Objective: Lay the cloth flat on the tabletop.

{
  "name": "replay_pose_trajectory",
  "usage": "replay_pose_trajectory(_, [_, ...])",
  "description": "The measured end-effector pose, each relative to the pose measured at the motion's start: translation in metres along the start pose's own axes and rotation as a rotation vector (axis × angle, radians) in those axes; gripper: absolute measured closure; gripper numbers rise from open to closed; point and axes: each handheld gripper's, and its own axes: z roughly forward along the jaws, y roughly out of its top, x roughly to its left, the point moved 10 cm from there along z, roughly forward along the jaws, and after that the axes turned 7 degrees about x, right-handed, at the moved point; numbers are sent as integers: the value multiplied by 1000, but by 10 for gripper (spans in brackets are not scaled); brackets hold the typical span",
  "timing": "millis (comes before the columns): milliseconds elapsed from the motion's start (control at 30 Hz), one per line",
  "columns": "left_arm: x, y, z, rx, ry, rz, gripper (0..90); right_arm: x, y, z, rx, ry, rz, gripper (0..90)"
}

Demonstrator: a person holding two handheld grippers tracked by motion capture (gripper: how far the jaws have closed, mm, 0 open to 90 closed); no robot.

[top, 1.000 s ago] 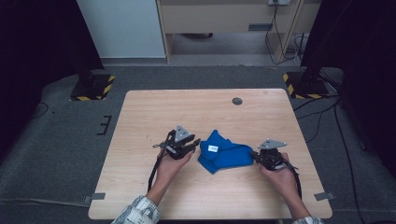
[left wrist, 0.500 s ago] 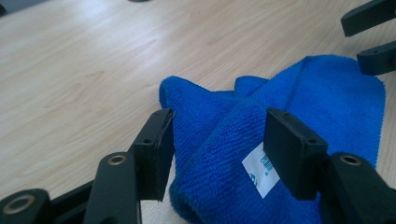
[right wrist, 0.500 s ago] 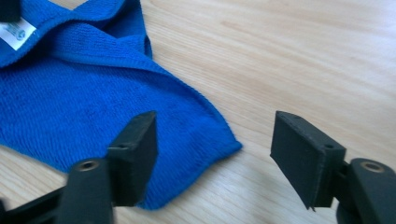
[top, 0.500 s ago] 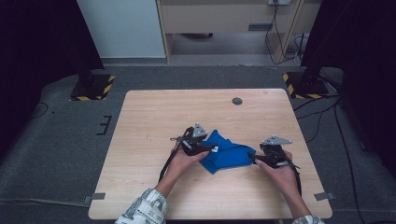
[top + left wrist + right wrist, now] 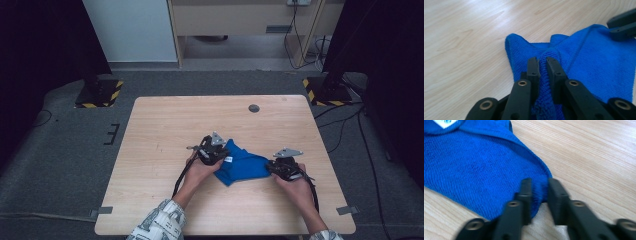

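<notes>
On table (image 5: 165, 130): blue cloth (image 5: 245, 167), bunched.

High view overhead facing forward, gripper views close, perhaps level, sharing blue cloth (image 5: 243, 165).

A blue cloth (image 5: 243, 166) of nubbly, terry-like weave lies crumpled on the near half of the light wooden tabletop (image 5: 165, 125), roughly centred left to right. It is not spread flat: folds run across it and its edges curl up in places. A small white label (image 5: 445, 123) sits near one edge. One bunched fold stands up in a ridge (image 5: 544, 75), pinched together from both sides. At the opposite end a rounded corner (image 5: 541, 185) lifts slightly off the wood, likewise pinched.
</notes>
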Motion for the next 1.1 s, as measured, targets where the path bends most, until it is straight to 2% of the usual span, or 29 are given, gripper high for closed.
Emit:
replay_pose_trajectory(67, [2,3,-4,-25,2,-24,817,0,-1,-1,0,3,-16,868])
replay_pose_trajectory(200, [3,10,-11,-73,-2,-68,817,3,-1,-2,7,14,-28,885])
replay_pose_trajectory(367, [0,13,-16,-90,-9,-77,820,4,-2,-3,14,20,-47,889])
replay_pose_trajectory(600, [1,13,-24,-125,-20,-99,819,2,1,-10,-5,29,-24,890])
replay_pose_trajectory(900, [13,8,-35,-144,0,-125,826,-2,3,-15,-15,33,-11,890])
replay_pose_trajectory(1033, [23,6,-43,-160,23,-159,835,-4,1,-16,-9,31,-5,890])
replay_pose_trajectory(1100, [25,2,-43,-147,38,-141,838,-4,1,-16,-8,41,-3,890])
